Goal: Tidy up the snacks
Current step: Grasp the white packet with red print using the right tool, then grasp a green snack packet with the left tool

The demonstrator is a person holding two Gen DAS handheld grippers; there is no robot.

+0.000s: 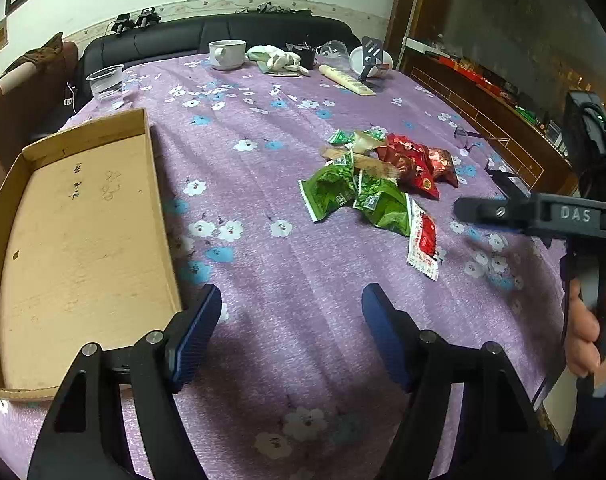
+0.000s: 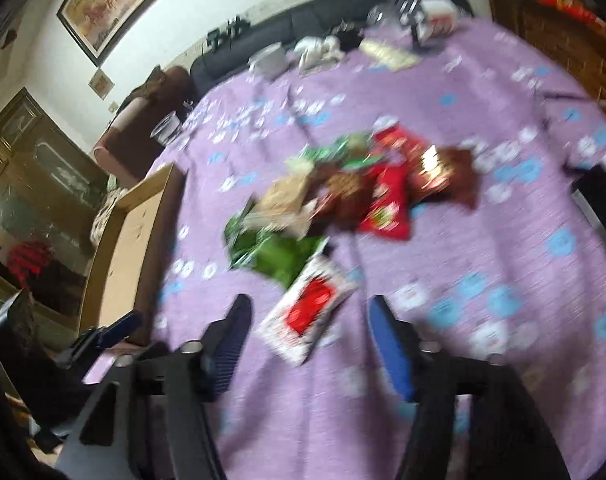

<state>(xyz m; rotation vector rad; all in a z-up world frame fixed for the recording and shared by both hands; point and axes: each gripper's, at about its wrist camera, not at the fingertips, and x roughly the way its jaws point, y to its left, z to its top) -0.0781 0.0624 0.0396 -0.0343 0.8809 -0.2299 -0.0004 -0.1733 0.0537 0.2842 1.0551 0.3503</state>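
Both grippers empty, jaws apart: right gripper (image 2: 307, 340) hovers just short of the white-and-red packet (image 2: 309, 316), long axis running diagonally away from it at the snack pile's near edge; left gripper (image 1: 291, 332) farther, beside cardboard tray (image 1: 155, 184).

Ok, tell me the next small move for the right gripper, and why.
Probably ease the right gripper down onto the white-and-red packet: it lies nearest, just ahead of the empty open fingers, and the cardboard tray holds nothing yet.
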